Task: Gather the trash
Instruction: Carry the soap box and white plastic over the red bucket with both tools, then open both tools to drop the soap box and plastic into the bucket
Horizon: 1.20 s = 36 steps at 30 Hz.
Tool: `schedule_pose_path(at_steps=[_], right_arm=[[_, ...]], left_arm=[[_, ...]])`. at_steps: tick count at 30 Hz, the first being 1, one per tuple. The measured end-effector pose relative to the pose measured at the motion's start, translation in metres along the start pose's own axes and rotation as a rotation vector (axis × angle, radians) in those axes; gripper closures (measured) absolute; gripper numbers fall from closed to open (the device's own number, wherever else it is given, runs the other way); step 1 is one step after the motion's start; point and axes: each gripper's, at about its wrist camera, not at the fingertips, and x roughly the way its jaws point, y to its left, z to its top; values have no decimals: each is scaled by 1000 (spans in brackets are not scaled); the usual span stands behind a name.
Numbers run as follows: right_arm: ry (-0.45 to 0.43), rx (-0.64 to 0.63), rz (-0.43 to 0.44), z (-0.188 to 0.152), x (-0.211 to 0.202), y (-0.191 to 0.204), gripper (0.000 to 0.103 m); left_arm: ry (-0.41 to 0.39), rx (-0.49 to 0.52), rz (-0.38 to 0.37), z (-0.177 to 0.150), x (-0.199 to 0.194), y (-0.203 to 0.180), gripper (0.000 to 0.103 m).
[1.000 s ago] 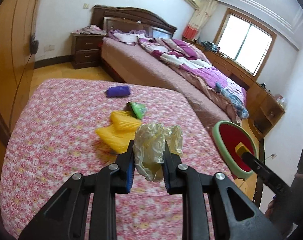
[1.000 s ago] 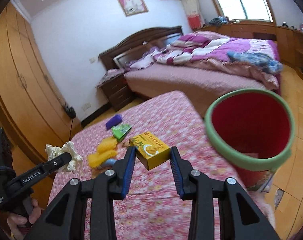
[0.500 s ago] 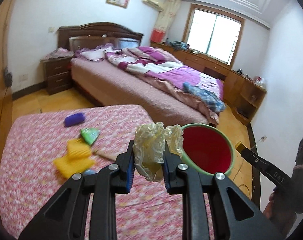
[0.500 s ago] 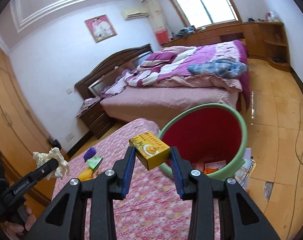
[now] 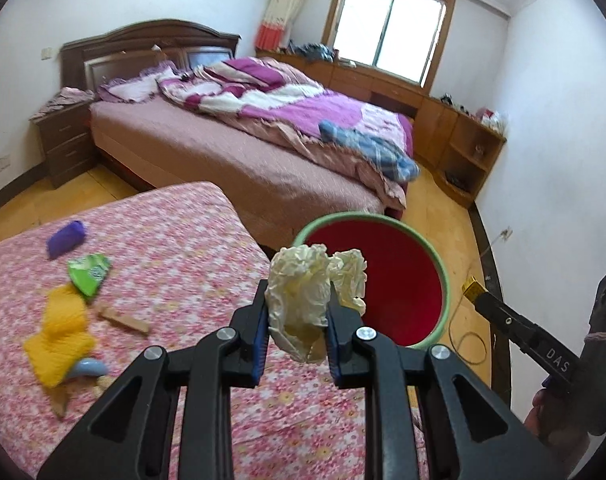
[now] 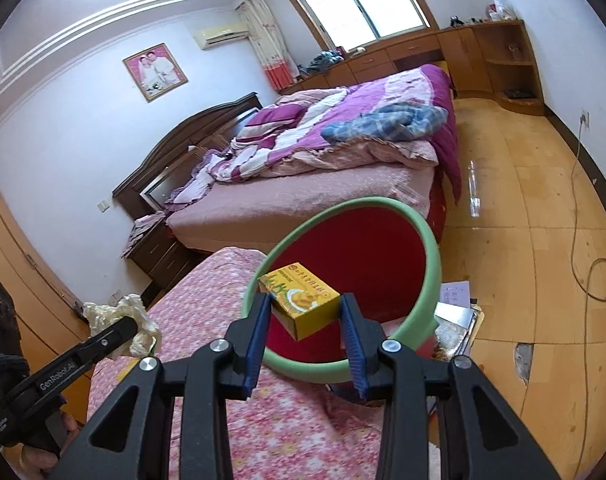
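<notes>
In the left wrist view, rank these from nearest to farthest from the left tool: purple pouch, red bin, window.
1. Red bin, just beyond the left tool, to its right.
2. Purple pouch, far left on the floral cover.
3. Window, on the far wall.

Both views are fisheye, each looking forward and somewhat downward along its own gripper's two black fingers, which fill the lower frame close up. The left wrist view faces across the floral-covered mattress [image 5: 175,240] toward the red bin with a green rim [image 5: 443,268], the bed [image 5: 231,160] and window [image 5: 391,36] beyond. The right wrist view looks from further right, nearer the bin [image 6: 431,248], seemingly tilted. They share bin, bed, mattress corner, and each catches the other gripper at its edge.
</notes>
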Motion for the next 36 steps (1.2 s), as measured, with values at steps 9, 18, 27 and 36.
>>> schedule_pose_path(at_steps=[9,18,27,36], right_arm=[[24,33,-23,1,29,-21,65],[67,8,-68,5,63,-40,63],[70,20,-41,6,77,-49,56],[76,41,-37,1,73,-47,46]], left_arm=[[103,65,-43,-3,59,-29,79],[163,113,-60,-6,108,-46,73],[174,84,-26,-9,122,-40,60],[163,12,-15,-9,103,-22,60]])
